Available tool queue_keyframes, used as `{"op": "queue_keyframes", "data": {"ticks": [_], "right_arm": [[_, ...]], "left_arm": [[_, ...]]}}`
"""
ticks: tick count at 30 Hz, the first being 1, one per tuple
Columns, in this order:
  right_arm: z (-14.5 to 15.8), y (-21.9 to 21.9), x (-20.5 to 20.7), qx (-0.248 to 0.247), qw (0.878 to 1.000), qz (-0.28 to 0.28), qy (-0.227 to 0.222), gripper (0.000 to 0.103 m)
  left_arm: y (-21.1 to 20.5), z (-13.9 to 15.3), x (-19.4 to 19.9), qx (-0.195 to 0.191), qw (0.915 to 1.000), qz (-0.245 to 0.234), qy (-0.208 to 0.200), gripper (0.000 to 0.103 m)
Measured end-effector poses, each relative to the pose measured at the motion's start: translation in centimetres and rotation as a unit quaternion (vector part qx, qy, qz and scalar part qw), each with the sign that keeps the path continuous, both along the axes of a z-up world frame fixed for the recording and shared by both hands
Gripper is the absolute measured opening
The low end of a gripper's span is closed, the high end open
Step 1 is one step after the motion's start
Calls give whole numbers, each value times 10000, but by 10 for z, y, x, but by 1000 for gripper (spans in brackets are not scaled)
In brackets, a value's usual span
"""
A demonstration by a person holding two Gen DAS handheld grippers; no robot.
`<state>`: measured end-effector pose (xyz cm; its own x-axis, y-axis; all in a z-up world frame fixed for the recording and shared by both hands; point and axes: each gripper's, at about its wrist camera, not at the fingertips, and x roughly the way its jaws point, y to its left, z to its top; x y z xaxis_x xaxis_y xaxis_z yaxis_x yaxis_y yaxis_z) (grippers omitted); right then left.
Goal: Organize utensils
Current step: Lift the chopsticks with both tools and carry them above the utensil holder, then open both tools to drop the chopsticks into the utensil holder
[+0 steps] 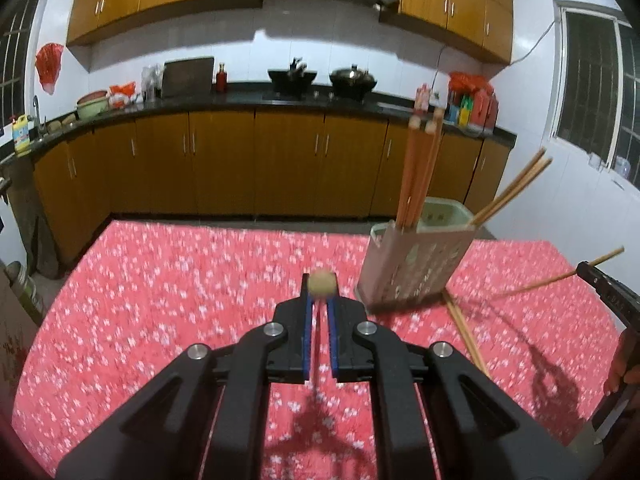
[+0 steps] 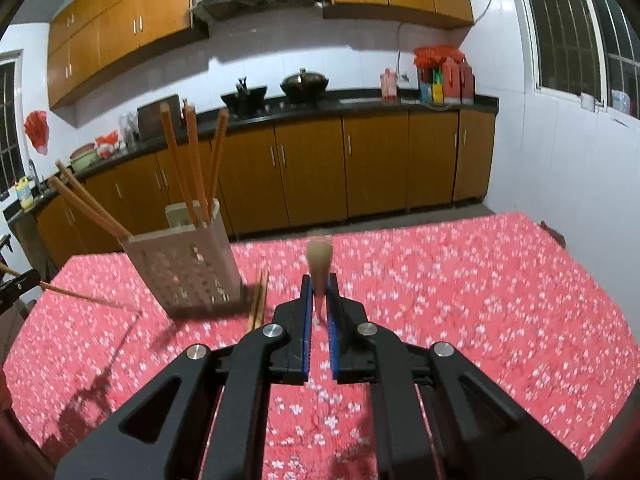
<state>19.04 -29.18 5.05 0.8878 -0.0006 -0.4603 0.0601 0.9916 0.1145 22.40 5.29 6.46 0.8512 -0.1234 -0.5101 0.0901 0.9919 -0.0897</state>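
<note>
A: How are the tongs shown?
B: The left gripper (image 1: 320, 300) is clenched on one chopstick (image 1: 322, 282), seen end-on; the right gripper (image 2: 320, 292) is clenched on another chopstick (image 2: 319, 264), its long axis along the fingers.
A: Where is the holder (image 1: 416, 268) placed?
B: Between the two grippers, upright on the table (image 1: 180, 280), nearer the right.

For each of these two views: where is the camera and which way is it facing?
Left wrist: on the left gripper, shut on a chopstick, facing the kitchen counter; a hand shows at right.
Right wrist: on the right gripper, shut on a chopstick, facing the same way.
Shared: the utensil holder and the red tablecloth.
</note>
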Motion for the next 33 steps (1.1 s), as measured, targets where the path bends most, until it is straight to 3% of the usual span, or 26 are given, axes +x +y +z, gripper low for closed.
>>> {"op": "queue_keyframes", "data": {"ticks": [13,18,26,33], "right_arm": [[31,9,-5,2,9993,237,-289,7],[52,11,-13,295,9970,563,-447,7],[112,29,-25,510,9846,1078,-1280,7],[134,55,-10,310,9771,1115,-1787,7]], "left_arm": [[-8,31,-3,87,9990,-246,-370,8],[-12,44,-11,-71,9975,-519,-483,8],[-44,95,-27,-224,9885,-951,-1153,8],[-66,129,-19,-388,9821,-931,-1591,8]]}}
